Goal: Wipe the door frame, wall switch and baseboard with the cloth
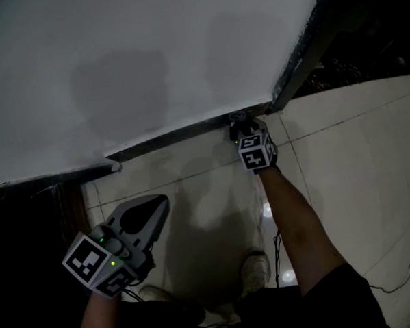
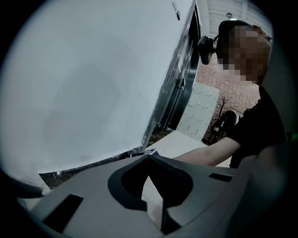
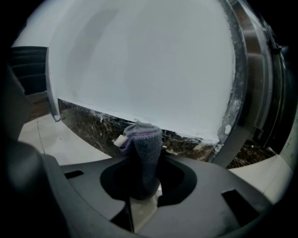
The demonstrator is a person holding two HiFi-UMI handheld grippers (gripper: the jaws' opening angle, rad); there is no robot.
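White wall (image 1: 151, 60): fills most of the head view; no switch shows on it in any view.
Tiled floor (image 1: 355, 159): pale, and the person stands on it bent low to reach the wall's foot.
Door frame (image 1: 302, 52): dark metal upright that meets the wall's lower corner.
Baseboard (image 3: 88, 125): dark marbled strip with pale flecks; I judge it is the part being wiped.
Left gripper (image 1: 142, 214): held back near the body, jaws closed on nothing, probably to stay out of the way.
Right gripper (image 1: 242, 123): arm stretched to the corner, jaws clenched on the cloth.
Cloth (image 3: 142, 148): grey-purple wad poking past the jaw tips toward the baseboard; whether it touches, I cannot tell.
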